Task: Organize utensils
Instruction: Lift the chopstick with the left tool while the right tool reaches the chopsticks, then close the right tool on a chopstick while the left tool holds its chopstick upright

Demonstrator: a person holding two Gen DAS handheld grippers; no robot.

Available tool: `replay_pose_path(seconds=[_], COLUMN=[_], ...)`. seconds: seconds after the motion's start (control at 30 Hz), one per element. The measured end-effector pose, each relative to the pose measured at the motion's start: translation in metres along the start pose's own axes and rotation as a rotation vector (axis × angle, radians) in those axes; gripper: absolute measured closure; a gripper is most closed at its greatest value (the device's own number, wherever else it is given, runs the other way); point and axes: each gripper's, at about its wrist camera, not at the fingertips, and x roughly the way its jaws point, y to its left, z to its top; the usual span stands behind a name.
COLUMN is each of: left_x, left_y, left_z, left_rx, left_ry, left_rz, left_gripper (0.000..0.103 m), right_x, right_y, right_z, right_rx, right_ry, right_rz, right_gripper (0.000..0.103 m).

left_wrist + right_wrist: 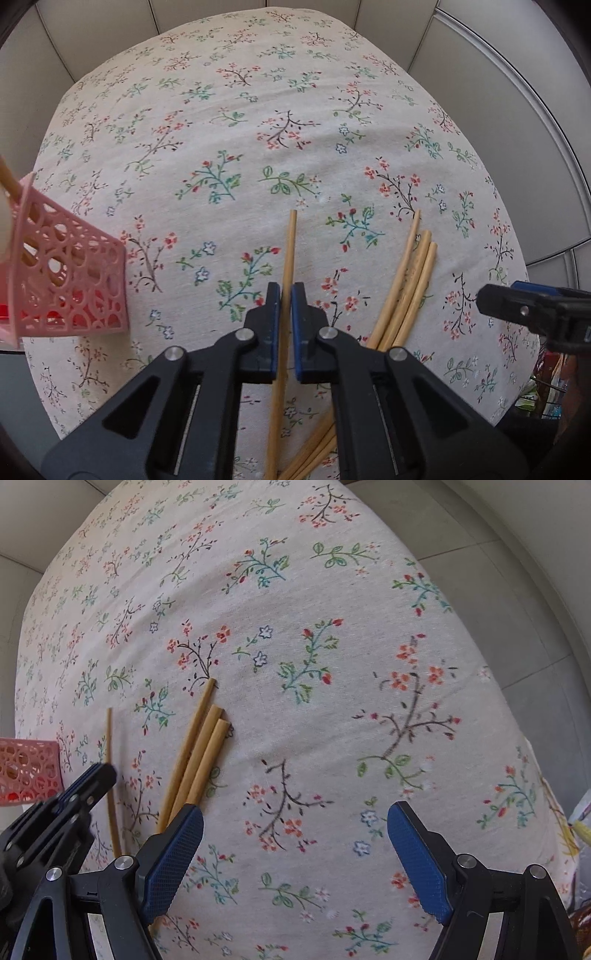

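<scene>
Your single chopstick (289, 258) lies on the tabletop (236, 122) at lower centre of the left wrist view, its long axis running almost straight up the frame. Its far tip points toward the top of the picture; its near end is cut off at the bottom edge. Part of its length is hidden where it passes between your left gripper (284, 295) fingers (272, 314), which have closed right down onto it, blue pads against either side of the stick.

Just to the right, the bundle of chopsticks (406, 280) lies slanted, tips fanned toward the upper right and near ends crossing under the left gripper's body, so you cannot count them surely from this view. In the right wrist view the same bundle (199, 753) sits at centre left, pointing up and slightly right, its lower ends hidden behind your right gripper (295, 834), whose fingers (173, 856) stand wide apart over bare floral cloth with nothing between them.

At the left edge of the left wrist view, the pink lattice holder (70, 284) is tipped and cropped by the frame; sticks already in it show only through the holes. Beyond the tabletop, grey floor tiles (480, 66) curve around the upper corners.
</scene>
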Motion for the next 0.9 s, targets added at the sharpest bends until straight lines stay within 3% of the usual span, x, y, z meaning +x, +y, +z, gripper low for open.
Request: replay_pose_path(seconds=[0.1,0.17,0.23,0.4,0.57,0.77,0.9], left_x=[-0.017,-0.024,-0.029,-0.039,-0.048,-0.051,-0.052], left_y=[0.009,0.011,0.011,0.016,0.020,0.024,0.027], left_z=[-0.006,-0.010,-0.014,-0.026,-0.031,-0.034,-0.034], left_rx=[0.011,0.018,0.025,0.039,0.045,0.043,0.035], left_ry=[-0.020,-0.028,-0.031,-0.037,-0.045,-0.046,-0.045], left_rz=[-0.012,-0.015,-0.021,-0.031,-0.032,-0.034,-0.032], left_gripper=[0.096,0.096,0.096,0.096,0.096,0.096,0.096], right_x=[0.009,0.015,0.021,0.026,0.031,0.033,0.039], right_y=[0.011,0.019,0.025,0.034,0.040,0.058,0.070], right_z=[0.004,0.007,0.008,0.009,0.007,0.003,0.005], right_rx=[-0.007,-0.021,-0.026,-0.015,-0.012,-0.078,-0.078], right_ry=[0.008,0.008,0.004,-0.020,-0.019,-0.036,-0.019], right_rz=[0.004,-0.001,-0.008,-0.024,-0.017,-0.114,-0.105], right_gripper=[0.018,0.026,0.046,0.062,0.066,0.071,0.071])
